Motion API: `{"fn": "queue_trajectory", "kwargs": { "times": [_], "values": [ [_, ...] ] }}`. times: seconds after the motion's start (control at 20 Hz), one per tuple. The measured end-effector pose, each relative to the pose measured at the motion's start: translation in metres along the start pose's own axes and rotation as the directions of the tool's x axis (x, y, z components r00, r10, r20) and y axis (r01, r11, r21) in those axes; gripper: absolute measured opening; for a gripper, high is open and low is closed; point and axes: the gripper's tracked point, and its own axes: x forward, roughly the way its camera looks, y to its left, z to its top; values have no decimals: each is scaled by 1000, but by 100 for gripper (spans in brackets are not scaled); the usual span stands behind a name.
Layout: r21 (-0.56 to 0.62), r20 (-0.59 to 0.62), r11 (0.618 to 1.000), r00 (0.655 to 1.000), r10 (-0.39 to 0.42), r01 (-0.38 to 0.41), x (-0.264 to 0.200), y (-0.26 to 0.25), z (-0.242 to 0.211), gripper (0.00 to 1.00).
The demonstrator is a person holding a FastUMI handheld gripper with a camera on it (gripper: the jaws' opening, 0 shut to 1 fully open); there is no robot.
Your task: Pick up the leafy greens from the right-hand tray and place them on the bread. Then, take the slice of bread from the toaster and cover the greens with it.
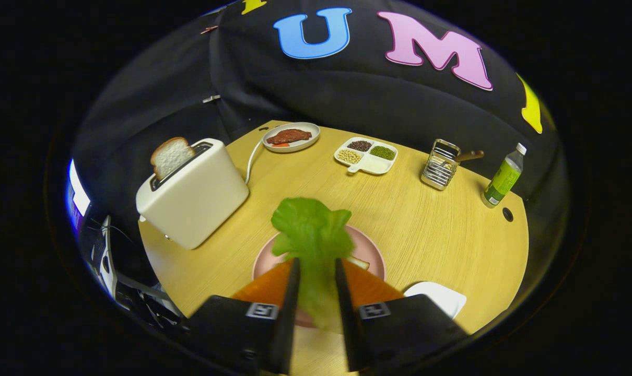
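A lettuce leaf point(311, 230) hangs pinched between the two fingers of the gripper point(316, 271), which are drawn narrow and press on its stalk from both sides, above a pink plate point(372, 256) on the round wooden table point(425, 219). The bread meant to receive the greens appears to be the pale sliver point(359, 262) peeking out just right of the leaf, though most of it is hidden behind the fingers. The white tray point(439, 295) sits beside the plate to the right. To the left, the second slice of bread point(171, 155) stands up out of the white toaster point(193, 193).

To finish this step cleanly, the leaf should be lowered until it drapes flat over the bread before the fingers part, centred so that no edge trails off the plate. Releasing from too high risks the light leaf drifting or folding. A straight lift away afterwards would keep it from clinging to a finger.
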Motion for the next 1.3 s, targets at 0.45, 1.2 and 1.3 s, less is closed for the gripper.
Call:
{"fn": "queue_trajectory", "kwargs": {
  "times": [0.45,1.2,1.3],
  "values": [
    [-77,63,997,998,4,0,-16,4,7,97],
    [-373,499,909,866,28,186,-208,70,61,96],
    [-391,536,899,843,46,200,-233,95,71,96]
  ]
}}
